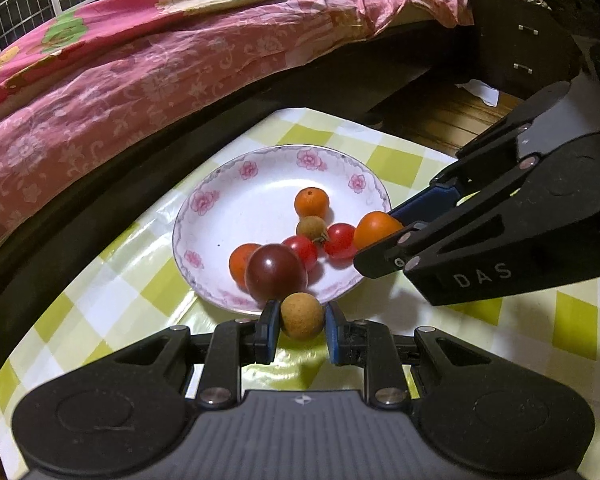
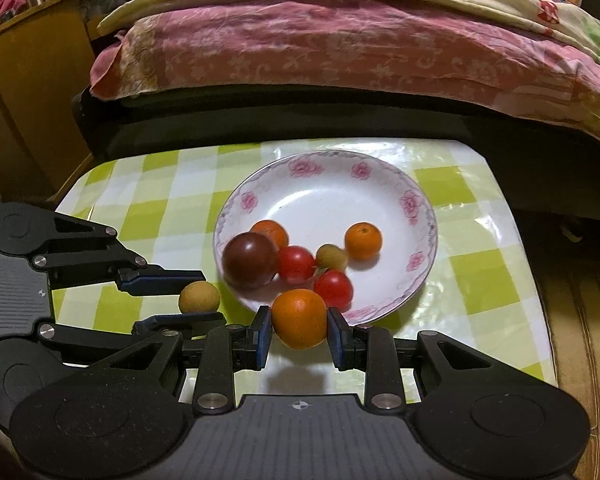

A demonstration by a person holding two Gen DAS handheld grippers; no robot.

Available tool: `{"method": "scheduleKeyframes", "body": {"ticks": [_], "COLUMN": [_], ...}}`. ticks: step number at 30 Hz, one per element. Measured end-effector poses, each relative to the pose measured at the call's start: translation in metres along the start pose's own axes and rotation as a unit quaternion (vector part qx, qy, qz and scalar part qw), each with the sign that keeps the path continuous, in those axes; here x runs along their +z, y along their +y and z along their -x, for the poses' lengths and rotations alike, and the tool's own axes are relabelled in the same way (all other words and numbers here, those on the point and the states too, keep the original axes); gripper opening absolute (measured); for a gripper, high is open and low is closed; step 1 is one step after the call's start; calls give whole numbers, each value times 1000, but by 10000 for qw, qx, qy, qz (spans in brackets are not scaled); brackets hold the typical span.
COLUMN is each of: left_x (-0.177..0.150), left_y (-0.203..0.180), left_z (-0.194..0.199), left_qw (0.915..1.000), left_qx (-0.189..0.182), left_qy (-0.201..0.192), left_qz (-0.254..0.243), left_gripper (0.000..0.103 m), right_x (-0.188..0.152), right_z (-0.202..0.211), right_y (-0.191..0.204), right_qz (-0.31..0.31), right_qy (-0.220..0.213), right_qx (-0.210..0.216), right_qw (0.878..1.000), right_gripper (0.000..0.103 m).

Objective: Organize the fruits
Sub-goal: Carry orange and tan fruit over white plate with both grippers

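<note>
A white plate with pink flowers stands on the green-checked table. It holds a dark red tomato, two red cherry tomatoes, small oranges and a brown longan. My left gripper is shut on a tan longan at the plate's near rim. My right gripper is shut on an orange over the plate's edge.
The table stands against a bed with a pink floral quilt. A dark drawer unit stands at the far right of the left wrist view. A wooden cabinet stands left in the right wrist view.
</note>
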State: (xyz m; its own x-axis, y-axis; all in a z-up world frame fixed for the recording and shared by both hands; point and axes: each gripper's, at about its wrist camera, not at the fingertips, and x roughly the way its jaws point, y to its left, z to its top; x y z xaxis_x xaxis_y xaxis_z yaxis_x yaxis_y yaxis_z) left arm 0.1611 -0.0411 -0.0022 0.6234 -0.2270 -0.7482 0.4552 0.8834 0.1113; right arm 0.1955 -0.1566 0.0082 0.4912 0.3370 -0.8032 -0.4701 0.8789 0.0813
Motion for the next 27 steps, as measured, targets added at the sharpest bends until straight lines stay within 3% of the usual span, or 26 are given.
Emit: {"method": "scheduleKeyframes", "body": {"ticks": [27], "left_x": [12], "left_y": [11], "left_z": [-30], "left_qw": [9997], "left_qx": [78], "left_qy": [-12], "left_qz": [237], "left_gripper": [31], "right_x": [8], "right_z": [-20], "right_y": [-14], "right_qz": [-319], "right_qy": [12], "right_qx": [-95], "right_qw": [9994], "right_gripper": [25]}}
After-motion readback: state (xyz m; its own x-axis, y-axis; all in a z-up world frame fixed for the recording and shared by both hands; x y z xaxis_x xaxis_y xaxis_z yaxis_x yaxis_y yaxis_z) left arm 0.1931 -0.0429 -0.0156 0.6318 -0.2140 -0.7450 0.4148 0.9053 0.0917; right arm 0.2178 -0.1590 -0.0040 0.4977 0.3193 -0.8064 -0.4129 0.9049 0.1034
